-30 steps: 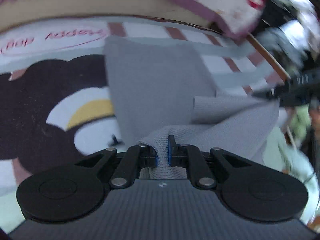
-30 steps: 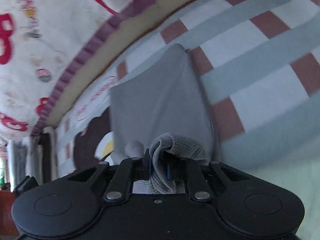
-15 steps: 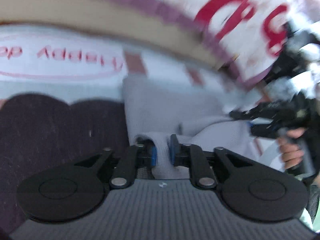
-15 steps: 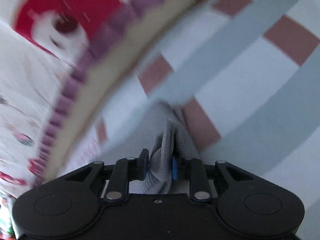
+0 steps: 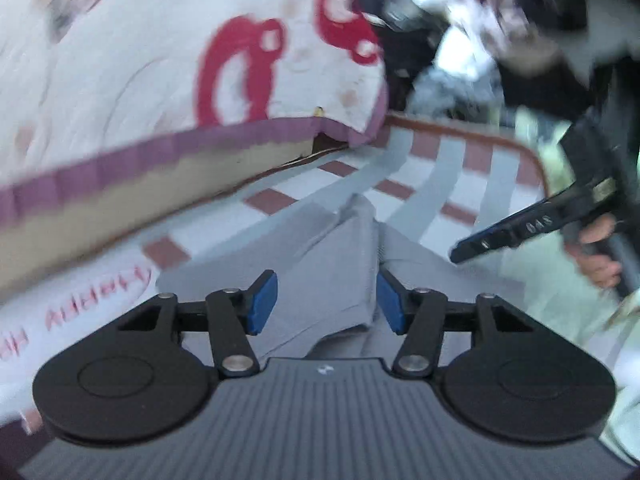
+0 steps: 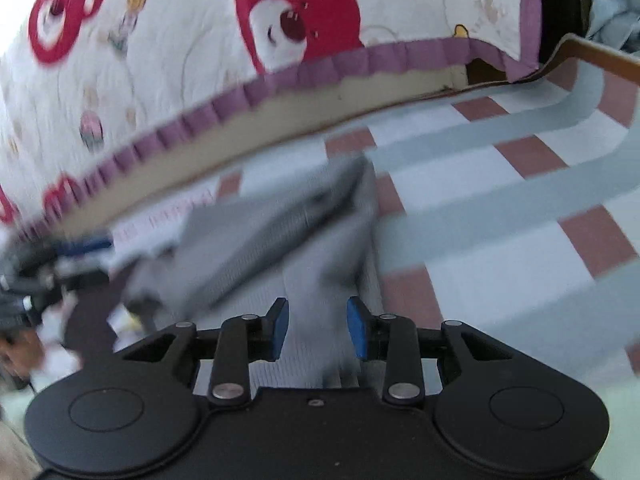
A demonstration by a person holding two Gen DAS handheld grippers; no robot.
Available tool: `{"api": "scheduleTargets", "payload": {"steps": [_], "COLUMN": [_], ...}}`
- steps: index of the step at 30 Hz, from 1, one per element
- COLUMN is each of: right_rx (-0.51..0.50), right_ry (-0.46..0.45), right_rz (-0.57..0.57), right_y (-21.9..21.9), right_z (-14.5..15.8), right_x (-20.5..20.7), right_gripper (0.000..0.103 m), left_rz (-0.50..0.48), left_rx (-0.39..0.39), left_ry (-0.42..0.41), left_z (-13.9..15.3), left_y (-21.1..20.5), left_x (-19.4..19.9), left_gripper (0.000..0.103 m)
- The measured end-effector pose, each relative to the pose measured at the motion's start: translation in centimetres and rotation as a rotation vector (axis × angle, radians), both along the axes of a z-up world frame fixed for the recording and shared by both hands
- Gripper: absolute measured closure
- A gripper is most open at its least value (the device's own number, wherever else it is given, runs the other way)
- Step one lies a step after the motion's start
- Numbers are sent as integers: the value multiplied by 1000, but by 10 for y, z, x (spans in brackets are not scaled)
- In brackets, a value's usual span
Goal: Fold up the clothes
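A grey garment lies folded on the checked mat, its crease running away from me. My left gripper hovers just above its near edge. The jaws are opening, the blue pads stand well apart, and the cloth lies loose below them. In the right wrist view the same garment is blurred. My right gripper is opening too, with a loose strip of grey cloth between its pads that neither pad presses. The right gripper also shows as a dark bar in a hand at the right.
A quilt with red bears and purple trim overhangs the far side of the mat, which has grey bands and red-brown squares. Its brown edge curves at the right. Piled clothes sit beyond it.
Both grippers were pinched on the grey fabric and have let it go, their jaws spreading. The garment has dropped onto the mat. Both views have swung and rolled.
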State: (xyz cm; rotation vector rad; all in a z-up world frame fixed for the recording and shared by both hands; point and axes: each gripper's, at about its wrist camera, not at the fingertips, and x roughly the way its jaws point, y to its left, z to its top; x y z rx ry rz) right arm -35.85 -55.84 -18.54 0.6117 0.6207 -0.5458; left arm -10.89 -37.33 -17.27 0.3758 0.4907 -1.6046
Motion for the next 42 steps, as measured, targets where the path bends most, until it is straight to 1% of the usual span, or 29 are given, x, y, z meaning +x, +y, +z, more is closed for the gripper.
{"api": "scheduleTargets", "payload": {"steps": [2, 4, 6, 8, 9, 10, 11, 12, 15, 16, 18, 19, 22, 23, 24, 27, 28, 29, 31, 32, 33, 34, 35, 36, 37, 38, 39, 41, 42], "right_rx": [12, 24, 51, 83, 85, 79, 73, 62, 22, 14, 23, 31, 80, 100, 120, 190, 209, 235, 267, 291, 316, 353, 395, 405, 377, 347, 310, 258, 245], "right_ry": [2, -15, -48, -50, -36, -31, -27, -35, -63, -86, -127, -135, -136, -132, -131, -194, -219, -240, -273, -307, -342, -402, -454, -443, -347, -257, -229, -255, -280], "right_rz": [-34, -79, -80, -29, 0, 27, 54, 69, 93, 87, 73, 75, 67, 63, 58, -2, -20, -40, -42, 5, 50, 72, 86, 63, 10, -37, -40, -75, -80], "right_y": [9, 14, 17, 17, 18, 18, 18, 19, 24, 27, 30, 30, 28, 27, 26, 21, 21, 19, 19, 19, 18, 17, 15, 12, 9, 6, 6, 4, 1], "right_z": [-7, -10, -10, -13, -17, -20, -23, -25, -31, -31, -29, -28, -34, -36, -39, -46, -48, -51, -55, -55, -54, -55, -58, -59, -57, -55, -50, -34, -28], "right_x": [-12, -20, -25, -24, -21, -19, -17, -18, -22, -25, -32, -35, -41, -42, -43, -45, -45, -44, -39, -38, -37, -41, -47, -51, -53, -55, -56, -60, -59], "right_gripper": [61, 60, 56, 56, 56, 56, 61, 74, 87, 87, 88, 88, 88, 88, 87, 78, 75, 63, 63, 74, 84, 84, 85, 84, 80, 77, 71, 67, 62], "left_rz": [-4, 33, 71, 76, 63, 50, 40, 51, 152, 201, 299, 349, 507, 518, 490, 403, 373, 352, 329, 331, 365, 402, 451, 500, 553, 610, 660, 671, 647], "left_rx": [47, 103, 160, 220, 251, 283, 310, 318, 326, 334, 345, 349, 332, 318, 293, 223, 240, 271, 324, 342, 328, 313, 299, 284, 266, 252, 236, 196, 191], "left_ry": [-24, -41, -123, -226, -251, -276, -300, -322, -350, -316, -204, -150, -69, -35, 0, 97, 63, 12, -77, -113, -135, -150, -122, -87, -21, 14, 47, 87, 85], "left_z": [-7, -22, -37, -49, -50, -51, -51, -44, -21, -15, -11, -10, -10, -9, -9, -11, -16, -24, -41, -49, -55, -60, -61, -63, -62, -61, -60, -54, -52], "left_y": [-16, -28, -38, -53, -61, -69, -78, -88, -121, -132, -147, -153, -141, -131, -118, -80, -75, -73, -71, -71, -70, -70, -69, -68, -66, -65, -64, -63, -64], "left_x": [-22, -29, -35, -38, -34, -30, -26, -18, 11, 26, 57, 72, 100, 103, 100, 92, 86, 79, 70, 67, 69, 72, 81, 91, 102, 111, 119, 125, 124], "left_gripper": [47, 44, 43, 46, 64, 85, 86, 87, 89, 88, 82, 73, 69, 69, 65, 44, 43, 43, 43, 43, 43, 42, 40, 33, 33, 33, 33, 36, 35]}}
